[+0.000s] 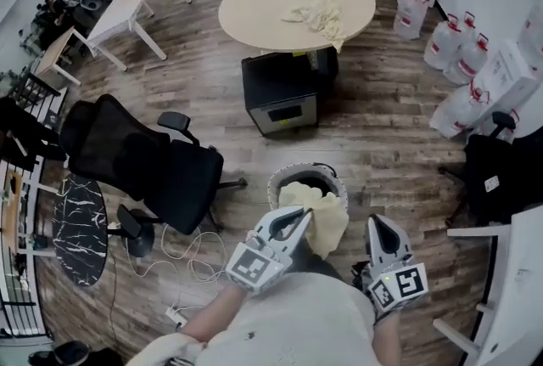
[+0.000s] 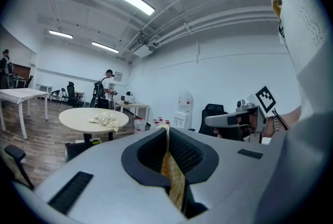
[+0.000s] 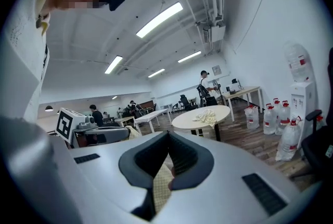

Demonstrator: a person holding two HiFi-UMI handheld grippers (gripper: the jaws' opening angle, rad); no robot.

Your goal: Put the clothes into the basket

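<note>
Fingers of L gripper (image 1: pixel 302 216) pinched shut on yellow cloth (image 1: pixel 329 220), cloth draped over basket (image 1: pixel 283 180) rim.
R gripper (image 1: pixel 376 222) fingers closed too, near cloth; more clothes (image 1: pixel 318 14) on round table (image 1: pixel 254 12).

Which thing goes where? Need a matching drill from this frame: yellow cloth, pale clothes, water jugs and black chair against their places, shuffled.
1 yellow cloth
2 pale clothes
3 water jugs
4 black office chair

A on the round table
B on the floor, left of the basket in the head view
C clamped in the left gripper, hanging at the basket
D on the floor at the head view's right side

Pairs: 1-C, 2-A, 3-D, 4-B
</note>
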